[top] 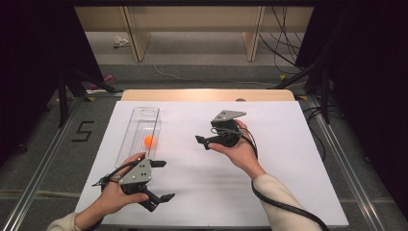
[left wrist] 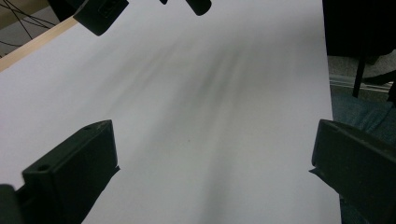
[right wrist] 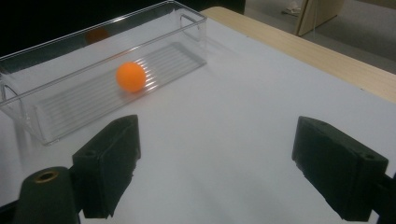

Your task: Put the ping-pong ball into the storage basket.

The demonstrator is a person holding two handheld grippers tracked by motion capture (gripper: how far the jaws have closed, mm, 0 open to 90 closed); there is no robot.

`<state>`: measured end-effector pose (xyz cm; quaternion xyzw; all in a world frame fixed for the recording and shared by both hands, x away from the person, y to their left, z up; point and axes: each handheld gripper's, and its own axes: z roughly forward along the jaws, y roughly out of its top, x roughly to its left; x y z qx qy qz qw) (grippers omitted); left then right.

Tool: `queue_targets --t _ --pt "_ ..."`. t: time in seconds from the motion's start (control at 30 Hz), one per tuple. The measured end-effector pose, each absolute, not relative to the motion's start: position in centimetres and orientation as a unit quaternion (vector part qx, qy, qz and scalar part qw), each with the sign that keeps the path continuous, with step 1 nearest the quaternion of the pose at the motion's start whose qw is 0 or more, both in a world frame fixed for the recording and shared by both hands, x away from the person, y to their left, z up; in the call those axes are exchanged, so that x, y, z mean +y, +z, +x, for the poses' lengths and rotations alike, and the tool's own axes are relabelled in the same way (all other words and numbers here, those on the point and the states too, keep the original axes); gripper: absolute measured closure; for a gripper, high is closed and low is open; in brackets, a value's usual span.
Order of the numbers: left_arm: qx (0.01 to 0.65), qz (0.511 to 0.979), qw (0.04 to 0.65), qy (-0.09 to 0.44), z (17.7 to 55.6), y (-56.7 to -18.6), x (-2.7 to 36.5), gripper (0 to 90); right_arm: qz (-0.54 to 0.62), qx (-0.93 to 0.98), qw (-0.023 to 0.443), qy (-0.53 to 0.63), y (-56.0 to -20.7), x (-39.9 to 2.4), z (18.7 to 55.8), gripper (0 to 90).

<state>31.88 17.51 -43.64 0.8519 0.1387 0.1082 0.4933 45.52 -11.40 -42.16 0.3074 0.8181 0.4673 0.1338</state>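
Orange ball (top: 149, 141) lies inside the clear plastic tray (top: 126, 139) at the left of the white table (top: 269, 192), resting on the tray's ribbed floor roughly midway along its length, apart from both long walls as far as the high view shows. Left gripper (top: 161, 180) is held low at the tray's near end, jaws spread wide and holding nothing, pointing across the bare table rather than into the tray. Right gripper (top: 202, 141) sits near mid-table, likewise spread and empty, aimed toward the tray; its own view shows the ball (right wrist: 130, 76) beyond the near wall. Judgement: the step in hand appears to be reaching for the ball. To do it well, the chosen gripper should come in from above the open top, not through the side wall, jaws straddling the ball across the tray's width, and close gently, since a light round ball on ribs is likely to roll off if nudged. Steadying the tray with the other gripper would help. Hard to make out: the tray's transparent walls blur its edges; an orange reflection on the far wall could mislead; the left gripper view is streaked with motion blur, and the right gripper is cut off at its top edge.
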Motion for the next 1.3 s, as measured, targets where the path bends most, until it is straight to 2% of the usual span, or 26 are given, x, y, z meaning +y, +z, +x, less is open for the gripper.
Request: queue_targets --t 1.3 --pt "0.14 0.851 0.494 0.111 31.9 -43.6 17.6 0.0 0.343 0.802 0.146 0.466 -42.2 -17.1 43.1 16.4"
